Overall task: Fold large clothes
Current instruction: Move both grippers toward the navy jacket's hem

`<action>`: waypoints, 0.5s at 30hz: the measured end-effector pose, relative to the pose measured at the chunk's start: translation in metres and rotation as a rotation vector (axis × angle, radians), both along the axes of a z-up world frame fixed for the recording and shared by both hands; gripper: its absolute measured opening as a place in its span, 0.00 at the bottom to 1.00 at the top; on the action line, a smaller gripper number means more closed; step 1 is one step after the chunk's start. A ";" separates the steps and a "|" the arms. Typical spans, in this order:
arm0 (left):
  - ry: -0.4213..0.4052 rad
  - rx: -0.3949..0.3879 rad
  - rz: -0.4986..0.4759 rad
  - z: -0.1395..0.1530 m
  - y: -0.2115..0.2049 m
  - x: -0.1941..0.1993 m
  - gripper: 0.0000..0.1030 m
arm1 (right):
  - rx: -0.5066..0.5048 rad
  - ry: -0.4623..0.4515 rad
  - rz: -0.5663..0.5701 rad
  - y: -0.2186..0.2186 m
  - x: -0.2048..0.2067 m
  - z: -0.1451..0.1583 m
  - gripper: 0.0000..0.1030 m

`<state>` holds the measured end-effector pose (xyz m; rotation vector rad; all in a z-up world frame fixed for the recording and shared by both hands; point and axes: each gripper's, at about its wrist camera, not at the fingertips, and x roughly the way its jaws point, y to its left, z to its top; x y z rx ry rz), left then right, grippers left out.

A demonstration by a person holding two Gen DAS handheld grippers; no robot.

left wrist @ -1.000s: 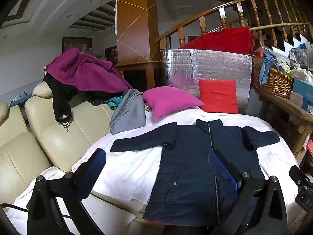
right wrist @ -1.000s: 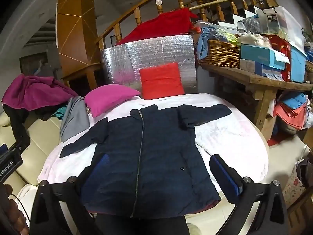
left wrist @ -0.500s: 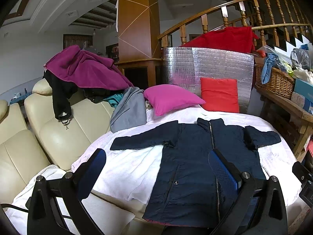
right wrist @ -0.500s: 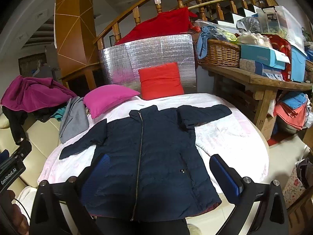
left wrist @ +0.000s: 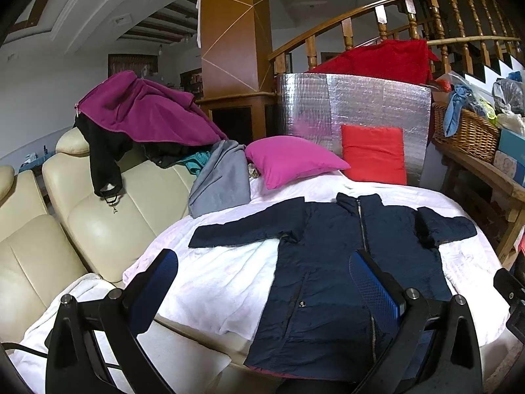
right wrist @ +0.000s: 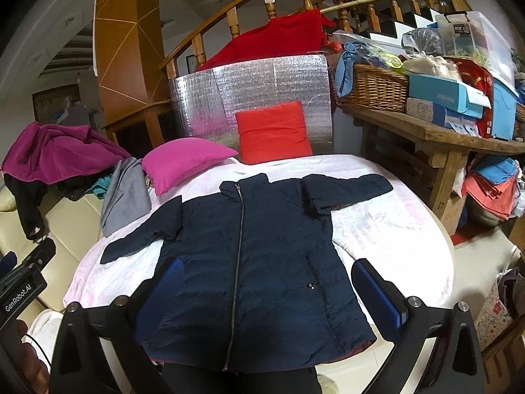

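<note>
A navy quilted jacket (left wrist: 331, 282) (right wrist: 249, 256) lies flat and zipped on a round table under a white cloth (left wrist: 223, 279) (right wrist: 387, 229), both sleeves spread out sideways. My left gripper (left wrist: 265, 282) hovers open above the near left part of the jacket, holding nothing. Over the jacket's hem my right gripper (right wrist: 265, 285) is open as well, its blue pads wide apart. Neither gripper touches the fabric. The left gripper's body (right wrist: 23, 282) shows at the left edge of the right wrist view.
A magenta pillow (left wrist: 292, 159) (right wrist: 183, 161) and a red cushion (left wrist: 374, 152) (right wrist: 272, 133) sit at the table's far side before a silver foil panel (right wrist: 249, 98). Clothes pile on a cream sofa (left wrist: 98, 216) at left. A cluttered wooden bench (right wrist: 426, 128) stands at right.
Both views have shifted slightly; the jacket has not moved. Both grippers remain open.
</note>
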<state>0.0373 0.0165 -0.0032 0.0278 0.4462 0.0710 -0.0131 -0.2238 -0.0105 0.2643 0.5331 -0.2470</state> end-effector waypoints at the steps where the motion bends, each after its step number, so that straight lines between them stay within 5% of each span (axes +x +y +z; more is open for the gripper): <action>1: 0.002 -0.001 0.003 -0.001 0.000 0.001 1.00 | -0.001 0.003 0.001 0.000 0.002 -0.001 1.00; 15: 0.065 -0.002 0.049 -0.019 0.009 0.040 1.00 | 0.009 0.069 0.033 0.002 0.043 -0.020 1.00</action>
